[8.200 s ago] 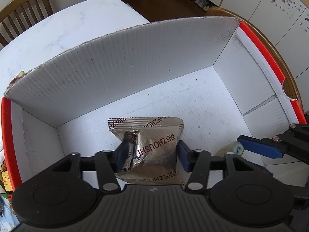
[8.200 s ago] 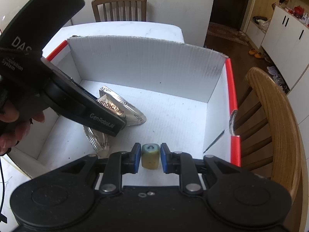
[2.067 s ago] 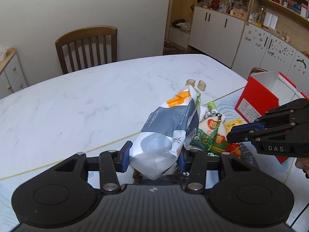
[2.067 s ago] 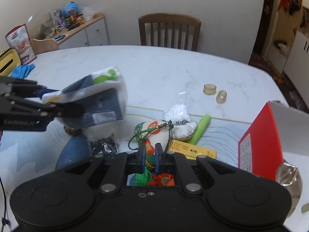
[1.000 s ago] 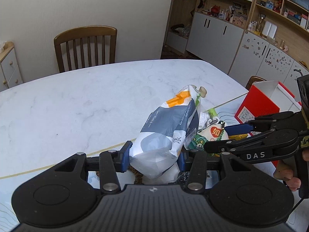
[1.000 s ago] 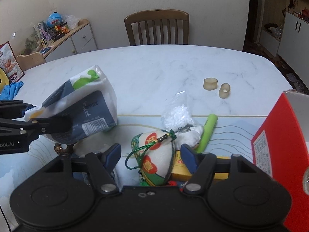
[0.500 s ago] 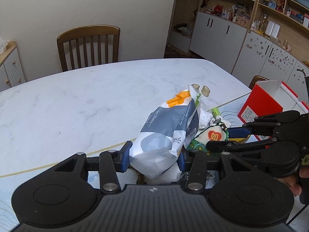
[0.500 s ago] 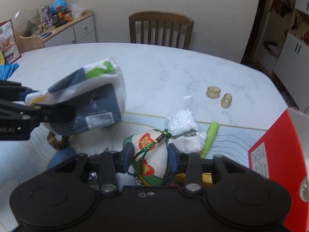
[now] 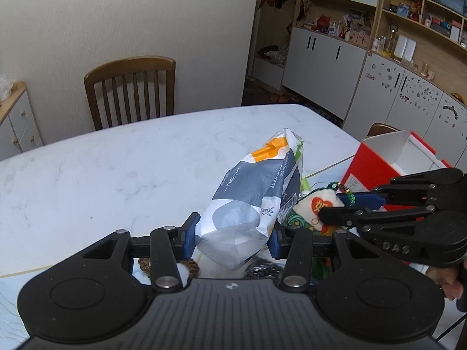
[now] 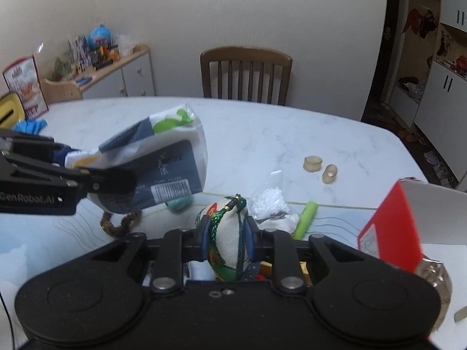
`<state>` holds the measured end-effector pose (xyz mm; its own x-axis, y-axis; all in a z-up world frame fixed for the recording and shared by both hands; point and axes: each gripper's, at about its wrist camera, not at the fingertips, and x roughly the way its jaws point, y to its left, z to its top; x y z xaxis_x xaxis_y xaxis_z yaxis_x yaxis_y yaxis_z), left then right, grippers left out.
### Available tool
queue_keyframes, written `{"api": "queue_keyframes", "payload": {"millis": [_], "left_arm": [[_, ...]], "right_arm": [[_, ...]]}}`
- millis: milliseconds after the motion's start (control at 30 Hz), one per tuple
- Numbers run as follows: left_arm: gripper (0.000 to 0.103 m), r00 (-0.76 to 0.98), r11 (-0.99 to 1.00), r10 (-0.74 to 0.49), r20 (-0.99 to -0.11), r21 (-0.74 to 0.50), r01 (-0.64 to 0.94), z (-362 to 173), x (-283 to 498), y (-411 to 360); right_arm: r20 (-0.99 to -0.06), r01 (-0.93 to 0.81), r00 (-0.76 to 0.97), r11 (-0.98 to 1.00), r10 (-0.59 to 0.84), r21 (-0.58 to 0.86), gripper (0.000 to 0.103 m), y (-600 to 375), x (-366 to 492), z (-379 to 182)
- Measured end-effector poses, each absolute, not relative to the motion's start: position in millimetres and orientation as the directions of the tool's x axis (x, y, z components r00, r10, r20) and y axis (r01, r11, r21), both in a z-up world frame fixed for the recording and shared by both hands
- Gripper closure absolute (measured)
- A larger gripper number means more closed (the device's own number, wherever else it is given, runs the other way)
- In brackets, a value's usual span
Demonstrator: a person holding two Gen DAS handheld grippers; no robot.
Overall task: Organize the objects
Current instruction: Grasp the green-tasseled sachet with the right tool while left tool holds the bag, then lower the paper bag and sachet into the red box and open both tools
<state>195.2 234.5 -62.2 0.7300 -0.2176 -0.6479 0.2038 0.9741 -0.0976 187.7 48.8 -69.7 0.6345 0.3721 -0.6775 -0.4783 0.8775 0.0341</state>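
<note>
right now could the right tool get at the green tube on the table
Probably not as things stand. The right tool is shut on the embroidered pouch, so its jaws are taken. The green tube lies uncovered just to the right of it, beside the white fluffy bag; only the pouch stands in the way.

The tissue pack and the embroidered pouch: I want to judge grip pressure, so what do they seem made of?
Tissue pack: thin glossy plastic film, crinkled and glinting, probably soft paper inside, as "PAPER" is printed on it. Embroidered pouch: matte woven cloth with a green cord, apparently stuffed.
</note>
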Motion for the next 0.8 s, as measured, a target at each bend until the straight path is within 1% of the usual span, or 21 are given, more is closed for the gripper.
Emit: {"api": "queue_keyframes", "payload": {"millis": [300, 500, 800], "left_arm": [[0.058, 0.744, 0.97, -0.226, -0.629, -0.077, 0.229, -20, 182, 201], [0.058, 0.747, 0.966, -0.233, -0.623, -0.058, 0.252, 5, 179, 165], [0.058, 0.747, 0.953, -0.251, -0.615, -0.022, 0.303, 23, 183, 90]], "right_arm": [[-0.617, -0.484, 0.665, 0.872, 0.421, 0.073, 0.081, -1, 177, -14], [-0.578, -0.482, 0.684, 0.871, 0.445, 0.1, 0.081, -47, 177, 17], [-0.538, -0.444, 0.733, 0.892, 0.417, 0.088, 0.081, -133, 184, 43]]}}
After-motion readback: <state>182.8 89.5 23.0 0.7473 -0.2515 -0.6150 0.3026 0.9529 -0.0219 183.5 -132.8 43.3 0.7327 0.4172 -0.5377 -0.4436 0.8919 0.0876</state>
